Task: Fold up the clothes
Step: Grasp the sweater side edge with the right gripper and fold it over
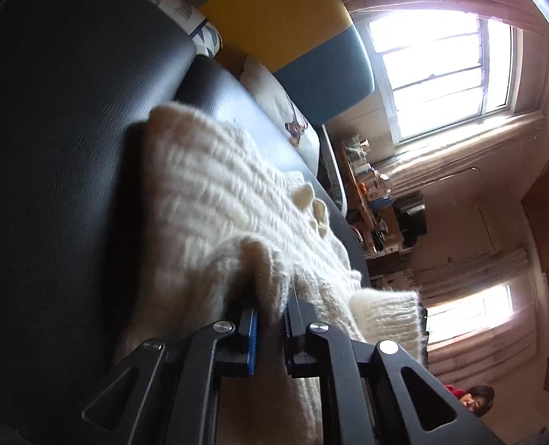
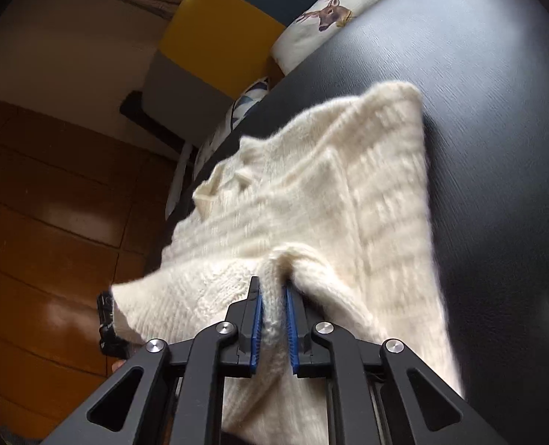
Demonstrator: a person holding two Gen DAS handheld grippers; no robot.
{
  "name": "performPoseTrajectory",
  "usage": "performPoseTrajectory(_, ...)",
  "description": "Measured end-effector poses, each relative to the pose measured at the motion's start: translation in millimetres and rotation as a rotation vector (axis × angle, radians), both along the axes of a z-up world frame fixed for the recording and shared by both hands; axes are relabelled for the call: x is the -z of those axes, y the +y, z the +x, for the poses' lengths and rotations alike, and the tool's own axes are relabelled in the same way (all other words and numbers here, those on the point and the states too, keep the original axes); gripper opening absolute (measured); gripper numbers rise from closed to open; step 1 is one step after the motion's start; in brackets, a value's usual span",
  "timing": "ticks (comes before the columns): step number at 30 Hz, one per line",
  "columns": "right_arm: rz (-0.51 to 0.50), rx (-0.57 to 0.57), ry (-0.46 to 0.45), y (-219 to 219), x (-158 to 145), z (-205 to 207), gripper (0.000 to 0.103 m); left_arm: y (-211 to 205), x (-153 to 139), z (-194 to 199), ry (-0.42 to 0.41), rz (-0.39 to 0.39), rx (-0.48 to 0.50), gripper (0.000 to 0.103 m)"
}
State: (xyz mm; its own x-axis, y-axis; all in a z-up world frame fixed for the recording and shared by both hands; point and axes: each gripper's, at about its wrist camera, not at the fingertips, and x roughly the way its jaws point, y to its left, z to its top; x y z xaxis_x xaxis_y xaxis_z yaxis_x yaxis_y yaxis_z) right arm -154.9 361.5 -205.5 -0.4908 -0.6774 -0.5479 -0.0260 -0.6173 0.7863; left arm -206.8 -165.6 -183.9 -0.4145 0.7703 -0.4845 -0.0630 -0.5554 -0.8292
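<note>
The left gripper (image 1: 270, 311) pinches a fold of the cream sweater (image 1: 215, 200) at lower centre — the right gripper (image 2: 273, 296) likewise, over the black couch (image 2: 496, 148).

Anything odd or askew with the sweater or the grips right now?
Nothing damaged. The cream knitted sweater lies skewed on the black leather sofa, one part hanging over the seat edge above the wooden floor. Left gripper and right gripper each pinch a bunched fold of it.
</note>
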Motion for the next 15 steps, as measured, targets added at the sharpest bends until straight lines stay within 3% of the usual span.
performPoseTrajectory(5, -0.072, 0.006, -0.019, 0.7, 4.5, 48.5, 0.011, -0.7, 0.7, 44.5, -0.043, -0.014, 0.016, 0.009)
performPoseTrajectory(8, -0.132, 0.014, -0.017, -0.4, 1.9, 71.9, 0.024, 2.0, -0.9, 70.9, -0.061, -0.009, 0.011, 0.009)
performPoseTrajectory(10, -0.172, 0.001, -0.005, -7.0, -2.3, 81.1, 0.045, 3.2, 1.2, 83.9, -0.065, 0.012, -0.002, 0.010)
performPoseTrajectory(12, -0.195, -0.029, 0.003, -18.8, -5.3, 84.3, 0.057, 0.0, 2.3, 95.3, -0.069, 0.050, -0.007, 0.010)
performPoseTrajectory(15, -0.149, -0.076, 0.020, -39.3, -10.4, 82.5, 0.060, 1.6, -0.2, 99.4, -0.066, 0.092, -0.008, 0.010)
